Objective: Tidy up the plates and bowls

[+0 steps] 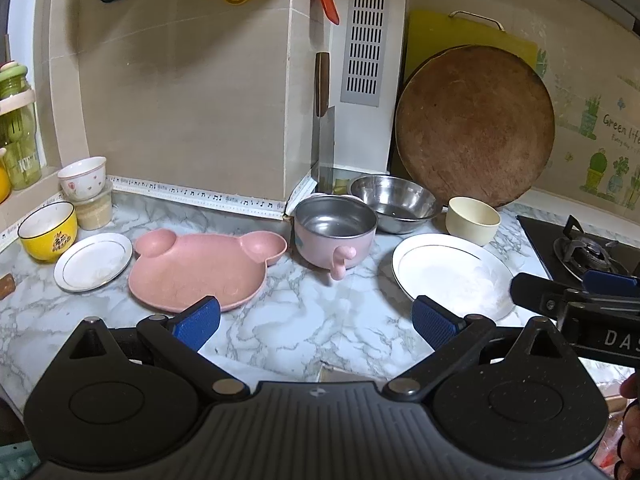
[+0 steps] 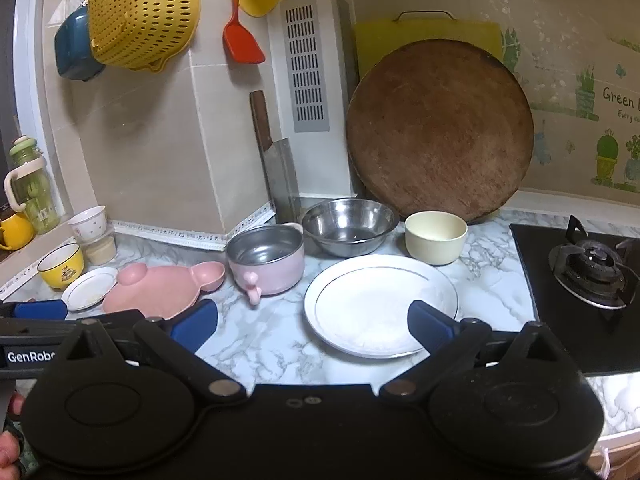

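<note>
On the marble counter (image 1: 304,320) lie a pink bear-shaped plate (image 1: 200,268) (image 2: 160,288), a small white plate (image 1: 93,262) (image 2: 89,288), a large white plate (image 1: 452,274) (image 2: 376,304), a pink steel-lined pot (image 1: 334,232) (image 2: 266,260), a steel bowl (image 1: 396,202) (image 2: 350,226), a cream bowl (image 1: 472,220) (image 2: 435,237), a yellow bowl (image 1: 48,230) (image 2: 61,266) and a white floral bowl (image 1: 83,178) (image 2: 88,222). My left gripper (image 1: 316,320) is open and empty above the counter's front. My right gripper (image 2: 312,326) is open and empty, its right finger over the large plate.
A round wooden board (image 1: 476,124) and a yellow cutting board (image 1: 424,36) lean on the back wall. A cleaver (image 1: 324,148) stands in the corner. A gas stove (image 2: 592,272) is on the right. A yellow colander (image 2: 144,12) hangs above.
</note>
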`<state>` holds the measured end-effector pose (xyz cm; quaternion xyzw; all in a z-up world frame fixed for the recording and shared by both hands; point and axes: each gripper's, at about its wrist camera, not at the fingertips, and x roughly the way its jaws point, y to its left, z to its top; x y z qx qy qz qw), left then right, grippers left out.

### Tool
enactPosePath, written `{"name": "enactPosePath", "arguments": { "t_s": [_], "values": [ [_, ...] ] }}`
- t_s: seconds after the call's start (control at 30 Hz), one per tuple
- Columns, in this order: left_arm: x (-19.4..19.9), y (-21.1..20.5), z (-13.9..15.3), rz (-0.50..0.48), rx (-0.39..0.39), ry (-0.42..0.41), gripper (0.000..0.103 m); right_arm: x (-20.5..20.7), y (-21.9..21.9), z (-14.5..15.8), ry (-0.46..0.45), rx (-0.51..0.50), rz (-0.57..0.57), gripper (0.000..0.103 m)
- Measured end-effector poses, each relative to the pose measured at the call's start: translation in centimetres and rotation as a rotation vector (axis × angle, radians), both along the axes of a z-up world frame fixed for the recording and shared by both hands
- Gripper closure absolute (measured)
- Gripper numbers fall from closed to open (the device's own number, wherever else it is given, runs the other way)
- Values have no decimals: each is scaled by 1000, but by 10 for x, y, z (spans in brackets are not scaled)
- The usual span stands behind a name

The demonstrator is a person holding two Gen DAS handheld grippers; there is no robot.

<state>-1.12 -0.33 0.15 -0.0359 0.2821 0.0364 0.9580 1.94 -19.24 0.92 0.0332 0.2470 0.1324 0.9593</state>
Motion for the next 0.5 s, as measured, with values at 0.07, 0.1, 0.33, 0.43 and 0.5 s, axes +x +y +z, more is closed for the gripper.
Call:
{"name": "enactPosePath", "arguments": {
  "t_s": [0.07,0.1,0.33,0.43,0.5],
  "values": [
    [9,-1,-2,5,-7,4,0,6,-3,-1,-4,-5,-15,1],
    [14,-3,-2,5,-6,5,0,10,-6,-1,-5,-4,-25,1],
    [56,-22,-12,-29,-8,20,0,45,-30,-12,19,-17,-62,1],
    [78,-32,-20,-56,-23,38,0,66,-43,-22,48,-32,-68,1],
    [95,-38,-27,-72,-34,54,0,81,-53,-30,78,-37,-74,1]
  ]
}}
